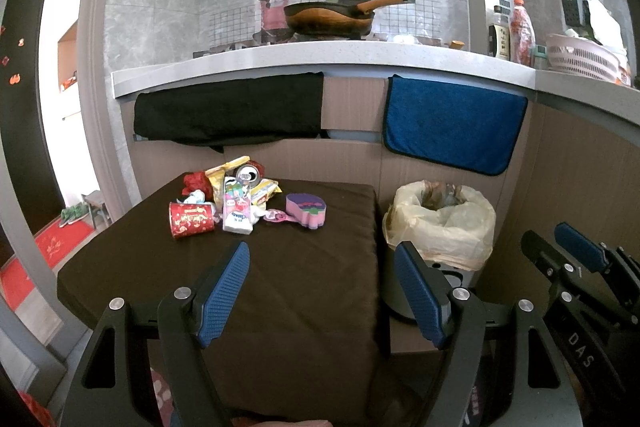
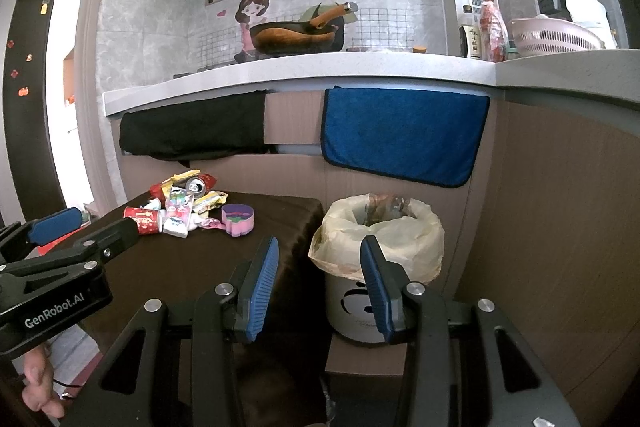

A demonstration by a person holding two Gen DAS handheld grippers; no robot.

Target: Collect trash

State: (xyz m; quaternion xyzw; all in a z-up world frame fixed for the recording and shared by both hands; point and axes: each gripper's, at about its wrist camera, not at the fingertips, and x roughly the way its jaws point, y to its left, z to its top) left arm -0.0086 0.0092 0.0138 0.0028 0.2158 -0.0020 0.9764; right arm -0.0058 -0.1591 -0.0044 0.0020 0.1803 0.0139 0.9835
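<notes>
A heap of trash lies at the far left of a dark brown table (image 1: 304,287): a red paper cup (image 1: 191,219) on its side, a white tissue pack (image 1: 237,210), a drinks can (image 1: 246,173), yellow wrappers (image 1: 224,175) and a purple-and-pink sponge (image 1: 306,209). A bin lined with a pale plastic bag (image 1: 440,223) stands right of the table. My left gripper (image 1: 322,255) is open over the near table, empty. My right gripper (image 2: 318,255) is open too, in front of the bin (image 2: 378,239), nothing between its fingers. The trash heap (image 2: 188,207) shows far left in the right wrist view.
A kitchen counter (image 1: 320,61) with a wok (image 1: 332,17), bottles and a pink basket (image 1: 580,57) runs behind. A black cloth (image 1: 228,111) and a blue towel (image 1: 452,125) hang from it. Wood-panel cabinet walls close in the right. A hand (image 2: 38,383) shows at lower left.
</notes>
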